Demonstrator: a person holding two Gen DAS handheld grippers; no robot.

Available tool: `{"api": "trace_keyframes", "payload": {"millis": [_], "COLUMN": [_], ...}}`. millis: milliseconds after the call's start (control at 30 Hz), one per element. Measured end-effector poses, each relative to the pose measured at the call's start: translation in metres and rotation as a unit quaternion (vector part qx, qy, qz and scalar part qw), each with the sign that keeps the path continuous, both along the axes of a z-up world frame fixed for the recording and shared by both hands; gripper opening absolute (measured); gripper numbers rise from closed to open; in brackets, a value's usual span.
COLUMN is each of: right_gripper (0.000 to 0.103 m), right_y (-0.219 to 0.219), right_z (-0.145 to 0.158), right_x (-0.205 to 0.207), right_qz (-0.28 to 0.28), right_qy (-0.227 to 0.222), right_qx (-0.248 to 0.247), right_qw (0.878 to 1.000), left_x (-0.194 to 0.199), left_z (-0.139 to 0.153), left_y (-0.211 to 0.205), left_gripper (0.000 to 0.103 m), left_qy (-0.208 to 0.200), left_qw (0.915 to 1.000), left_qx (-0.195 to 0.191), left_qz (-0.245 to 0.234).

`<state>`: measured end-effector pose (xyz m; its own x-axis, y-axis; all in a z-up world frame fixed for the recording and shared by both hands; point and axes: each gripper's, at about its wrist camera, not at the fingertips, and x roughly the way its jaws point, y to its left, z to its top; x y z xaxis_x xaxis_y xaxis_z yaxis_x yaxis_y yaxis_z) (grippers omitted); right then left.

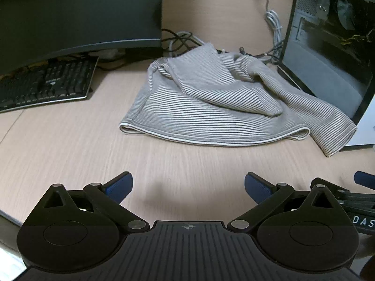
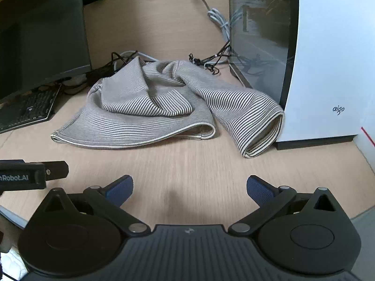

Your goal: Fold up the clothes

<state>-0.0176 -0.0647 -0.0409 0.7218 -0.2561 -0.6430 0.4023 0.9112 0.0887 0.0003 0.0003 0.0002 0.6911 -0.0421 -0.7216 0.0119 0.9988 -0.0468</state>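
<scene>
A grey-and-white striped garment (image 1: 211,103) lies crumpled on the light wooden desk (image 1: 70,145), its hem toward me and one sleeve trailing right against the computer case. It also shows in the right wrist view (image 2: 150,107). My left gripper (image 1: 188,187) is open and empty, hovering over bare desk short of the hem. My right gripper (image 2: 189,189) is open and empty, also short of the garment. The right gripper's blue tip shows at the left view's right edge (image 1: 365,180); the left gripper's body shows in the right wrist view (image 2: 28,175).
A dark monitor (image 1: 77,11) and black keyboard (image 1: 44,84) stand at the left. A white computer case with a glass side (image 2: 323,58) stands at the right, touching the sleeve. Tangled cables (image 2: 215,23) lie behind the garment.
</scene>
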Motion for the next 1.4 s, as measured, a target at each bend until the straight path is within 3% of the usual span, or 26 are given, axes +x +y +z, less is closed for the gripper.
{"api": "trace_keyframes", "payload": {"millis": [367,1400], "right_gripper": [0.103,0.103], "right_y": [0.018,0.015], "right_z": [0.000,-0.003], "right_x": [0.005,0.005], "right_qz": [-0.002,0.024], "right_qy": [0.025,0.026], "right_qx": [0.004,0.012], "right_qw": [1.000,0.999], "left_x": [-0.008,-0.016], "left_z": [0.000,0.002], "left_y": [0.005,0.006], "left_gripper": [0.103,0.103], "left_qy": [0.000,-0.009], "left_qw": [1.0000,1.0000], "left_qx": [0.000,-0.002], "left_qz": [0.003,0.000]}}
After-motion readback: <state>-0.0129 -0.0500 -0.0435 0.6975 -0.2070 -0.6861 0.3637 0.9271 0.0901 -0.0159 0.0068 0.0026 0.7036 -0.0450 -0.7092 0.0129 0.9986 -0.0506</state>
